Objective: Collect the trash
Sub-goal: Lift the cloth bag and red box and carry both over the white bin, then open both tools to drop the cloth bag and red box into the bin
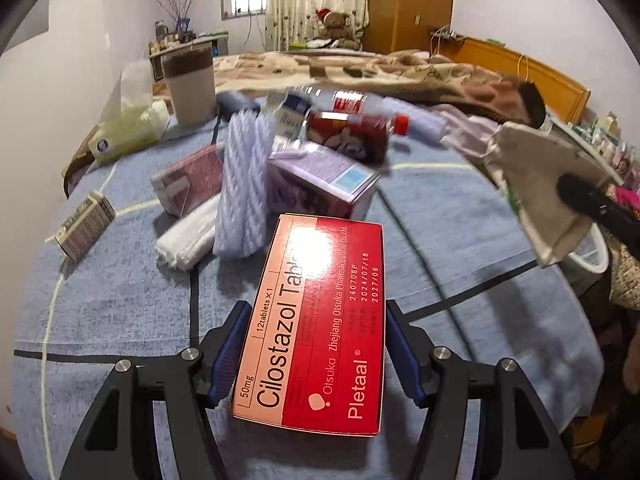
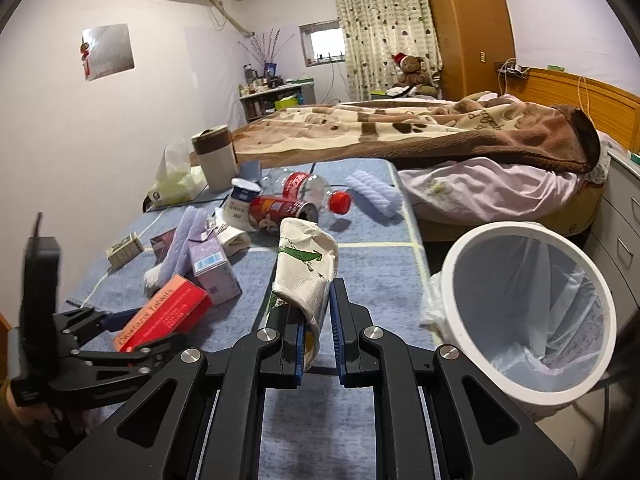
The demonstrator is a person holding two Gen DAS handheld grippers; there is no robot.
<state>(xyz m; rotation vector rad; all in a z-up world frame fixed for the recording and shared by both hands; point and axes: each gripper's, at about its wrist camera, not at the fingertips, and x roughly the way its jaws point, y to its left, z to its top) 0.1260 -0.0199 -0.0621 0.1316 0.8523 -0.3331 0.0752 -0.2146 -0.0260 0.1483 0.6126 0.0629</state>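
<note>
My left gripper point(image 1: 316, 344) is shut on a red and pink tablet box point(image 1: 320, 320), its blue pads on the two long sides, and holds it above the blue table cloth point(image 1: 120, 300). The right wrist view shows this gripper point(image 2: 108, 332) low at the left with the same box point(image 2: 164, 312). My right gripper point(image 2: 318, 320) is shut on a crumpled white paper cup point(image 2: 306, 264) with green print. To its right stands a white bin point(image 2: 520, 227) lined with a clear bag. In the left wrist view the cup point(image 1: 536, 184) hangs at the right edge.
Several other items lie on the cloth: a purple box point(image 2: 214, 272), a red snack can point(image 2: 276, 208), a clear bottle with a red cap point(image 2: 320, 192), lilac twisted rolls point(image 1: 244, 184), a small printed box point(image 1: 84, 224) and a tall tumbler point(image 2: 216, 156). A bed with a brown blanket point(image 2: 440, 128) lies behind.
</note>
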